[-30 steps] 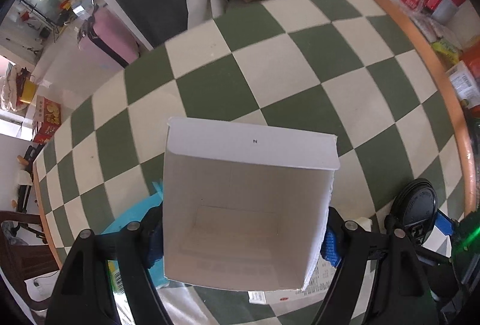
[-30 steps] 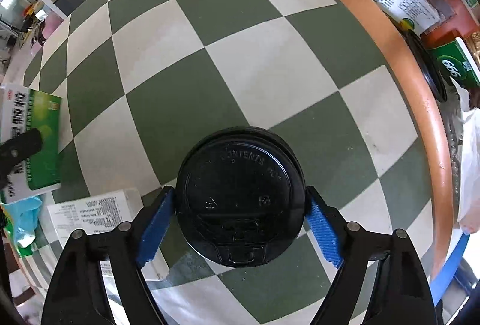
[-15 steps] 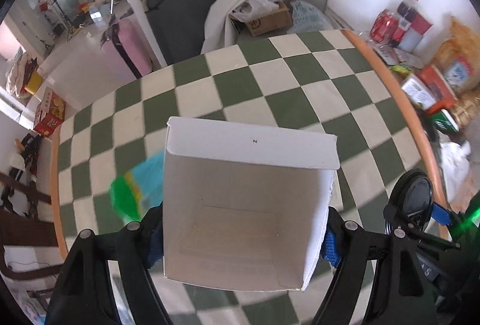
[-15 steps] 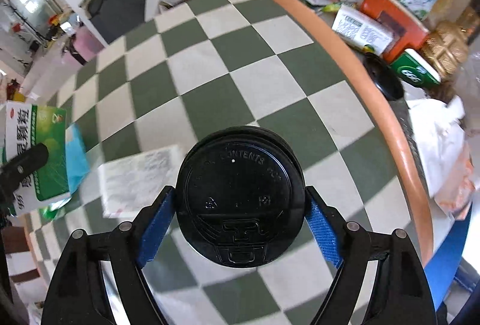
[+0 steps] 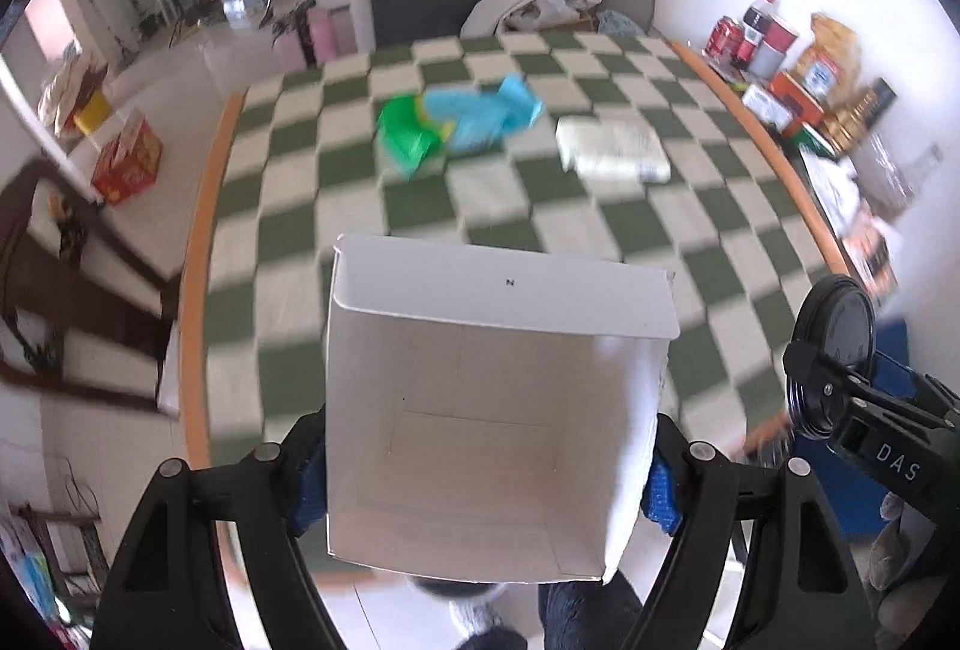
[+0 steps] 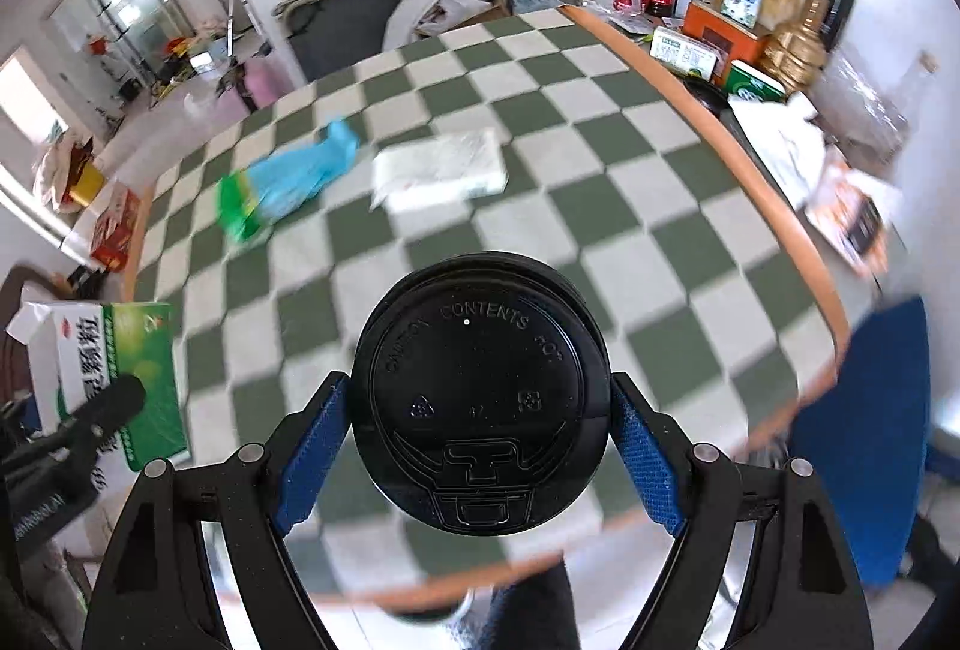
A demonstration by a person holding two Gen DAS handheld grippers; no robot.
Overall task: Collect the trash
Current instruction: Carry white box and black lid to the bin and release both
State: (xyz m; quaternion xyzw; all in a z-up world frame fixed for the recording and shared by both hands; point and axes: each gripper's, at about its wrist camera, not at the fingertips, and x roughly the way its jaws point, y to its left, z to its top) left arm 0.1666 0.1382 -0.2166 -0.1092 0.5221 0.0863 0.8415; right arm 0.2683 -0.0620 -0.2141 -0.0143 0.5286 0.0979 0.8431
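Both grippers are carrying trash clear of the table, with no bin in view yet.

The left gripper is clamping an open white box; the right gripper is squeezing a black-lidded cup, both above the near edge of the checkered table. The next move seems to call for finding a bin. 2 pieces are lying on the table: a blue-green wrapper and a white packet. A blue chair is crowding the right side.
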